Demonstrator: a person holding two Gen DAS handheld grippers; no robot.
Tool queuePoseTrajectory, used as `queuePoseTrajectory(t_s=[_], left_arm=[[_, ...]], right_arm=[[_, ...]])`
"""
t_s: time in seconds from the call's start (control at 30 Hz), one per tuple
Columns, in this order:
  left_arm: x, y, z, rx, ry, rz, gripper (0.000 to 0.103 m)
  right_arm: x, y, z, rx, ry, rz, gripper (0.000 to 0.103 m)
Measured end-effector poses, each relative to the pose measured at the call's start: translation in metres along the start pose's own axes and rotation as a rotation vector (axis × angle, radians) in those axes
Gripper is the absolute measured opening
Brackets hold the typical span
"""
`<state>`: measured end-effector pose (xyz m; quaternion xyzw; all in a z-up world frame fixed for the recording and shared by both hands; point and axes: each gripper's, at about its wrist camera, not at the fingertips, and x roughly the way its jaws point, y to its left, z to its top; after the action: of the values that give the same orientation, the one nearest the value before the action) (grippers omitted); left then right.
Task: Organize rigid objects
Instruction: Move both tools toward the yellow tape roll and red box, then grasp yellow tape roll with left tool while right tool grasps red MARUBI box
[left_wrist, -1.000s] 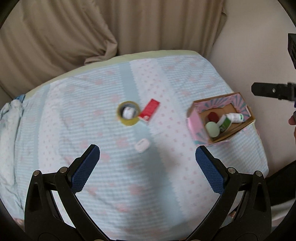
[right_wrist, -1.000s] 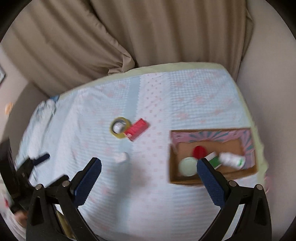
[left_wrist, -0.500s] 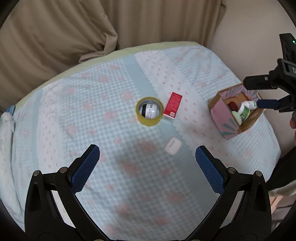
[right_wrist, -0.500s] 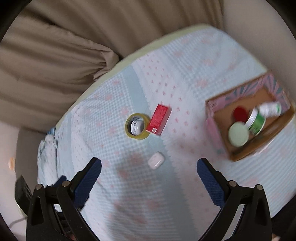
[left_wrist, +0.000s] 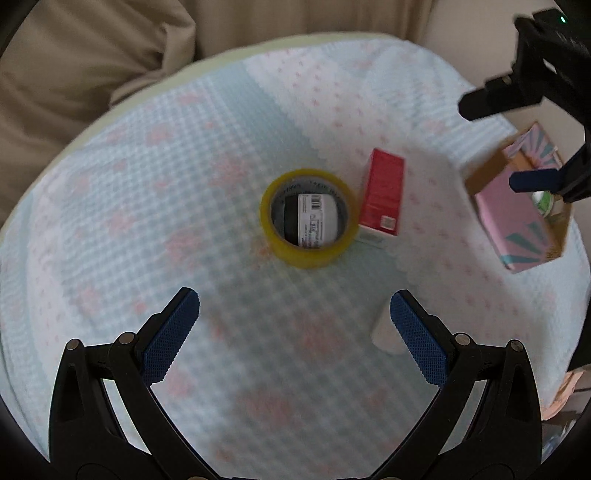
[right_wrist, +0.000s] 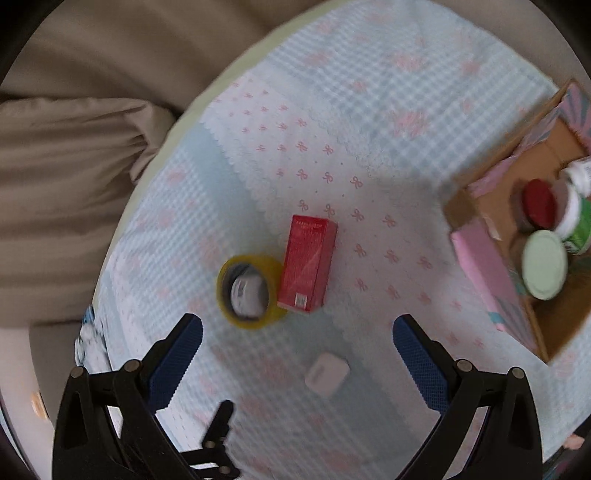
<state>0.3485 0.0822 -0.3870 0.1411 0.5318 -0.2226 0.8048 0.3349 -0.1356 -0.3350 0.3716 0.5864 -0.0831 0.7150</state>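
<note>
A yellow tape roll (left_wrist: 309, 218) with a small labelled jar inside lies on the checked cloth, with a red box (left_wrist: 382, 191) right beside it. A small white case (left_wrist: 384, 334) lies nearer, partly behind my left gripper's right finger. My left gripper (left_wrist: 293, 325) is open and empty, above the cloth short of the roll. My right gripper (right_wrist: 297, 356) is open and empty, over the white case (right_wrist: 327, 373), with the roll (right_wrist: 251, 291) and red box (right_wrist: 308, 263) beyond. It also shows in the left wrist view (left_wrist: 524, 129), over the box.
A pink cardboard box (right_wrist: 491, 266) at the right edge of the table holds a red lid, a pale green lid and a white-and-green bottle; it also shows in the left wrist view (left_wrist: 517, 225). Beige curtains (left_wrist: 92, 55) hang behind the round table.
Both grippers have moved in closer to the tape roll, red box and white case, which now look larger. Both stay open.
</note>
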Motion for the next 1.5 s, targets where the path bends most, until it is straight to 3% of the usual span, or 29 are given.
queuePoseTrajectory(t_s=[0.23, 0.53, 0.67, 0.83, 0.97, 1.2, 1.5], left_arm=[[0.083, -0.005, 0.007, 0.057, 0.027, -0.009, 0.103], [0.121, -0.012, 0.012, 0.11, -0.017, -0.002, 0.103], [0.124, -0.02, 0.017, 0.166, -0.036, 0.004, 0.103], [0.124, -0.032, 0.026, 0.25, -0.055, 0.027, 0.103], [0.119, -0.04, 0.026, 0.318, -0.095, 0.037, 0.098], [0.113, -0.032, 0.028, 0.291, -0.1, 0.007, 0.098], [0.087, -0.027, 0.029, 0.253, -0.134, 0.024, 0.098]], right_arm=[[0.071, -0.008, 0.031, 0.072, 0.055, -0.048, 0.103], [0.121, -0.019, 0.04, 0.157, 0.093, -0.044, 0.091], [0.13, -0.019, 0.042, 0.187, 0.084, -0.067, 0.084], [0.137, -0.017, 0.038, 0.194, 0.071, -0.113, 0.065], [0.132, -0.015, 0.037, 0.187, 0.043, -0.082, 0.047], [0.13, -0.016, 0.039, 0.177, 0.048, -0.07, 0.045], [0.111, -0.015, 0.036, 0.153, 0.015, -0.029, 0.042]])
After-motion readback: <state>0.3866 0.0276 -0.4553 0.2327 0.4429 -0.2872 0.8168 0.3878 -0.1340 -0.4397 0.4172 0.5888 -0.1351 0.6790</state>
